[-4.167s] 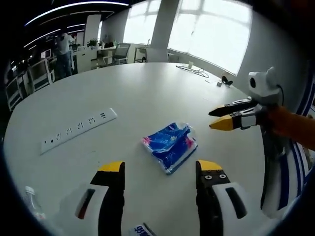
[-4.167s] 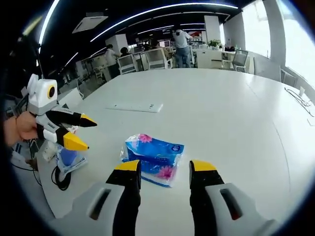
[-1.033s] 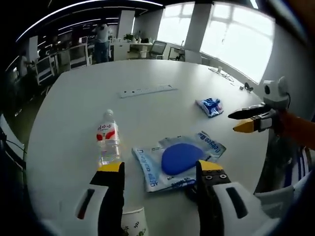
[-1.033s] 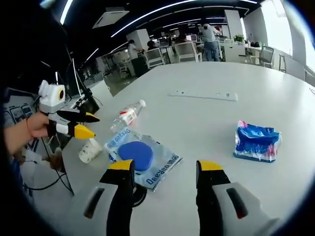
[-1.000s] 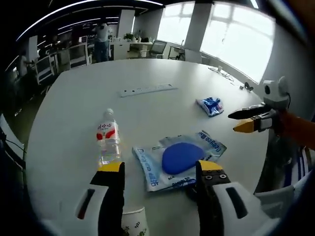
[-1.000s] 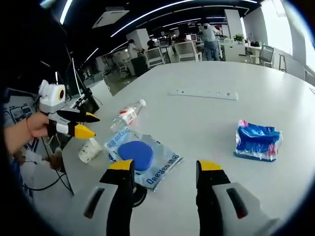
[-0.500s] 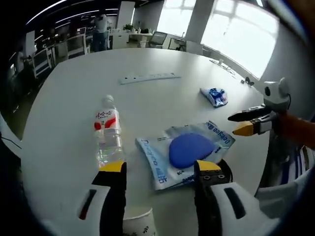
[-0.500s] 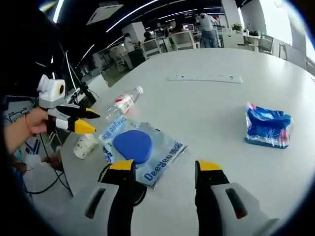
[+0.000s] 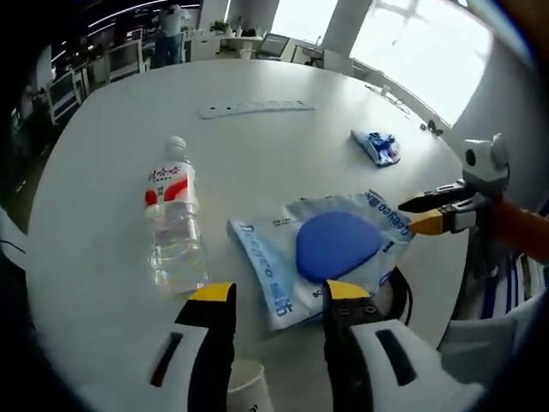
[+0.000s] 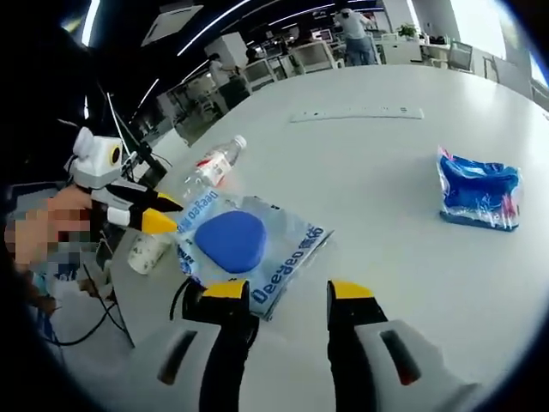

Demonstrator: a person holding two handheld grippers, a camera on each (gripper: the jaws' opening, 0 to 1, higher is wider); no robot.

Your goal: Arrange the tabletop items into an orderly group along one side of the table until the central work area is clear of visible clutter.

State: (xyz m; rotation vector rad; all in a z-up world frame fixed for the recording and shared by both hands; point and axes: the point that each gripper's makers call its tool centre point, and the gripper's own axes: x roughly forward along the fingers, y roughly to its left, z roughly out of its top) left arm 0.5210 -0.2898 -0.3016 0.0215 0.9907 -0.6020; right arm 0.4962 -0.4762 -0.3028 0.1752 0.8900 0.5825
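The clear packet with the blue pad (image 9: 330, 249) lies near the white table's (image 9: 257, 146) near edge, bottle (image 9: 172, 223) beside it, blue tissue pack (image 9: 376, 147) well apart across bare tabletop. Left gripper (image 9: 270, 296) and right gripper (image 10: 287, 292) hover spread, empty. A paper cup (image 9: 244, 386) is partly hidden behind the left jaws.

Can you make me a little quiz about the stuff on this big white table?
1. True or false: the water bottle is lying on its side.
2. What colour is the round pad inside the clear plastic bag?
3. Which lies farthest from the left tongs: A) paper cup, B) power strip, C) blue tissue pack?

Key: 1 true; 2 blue; 3 B.
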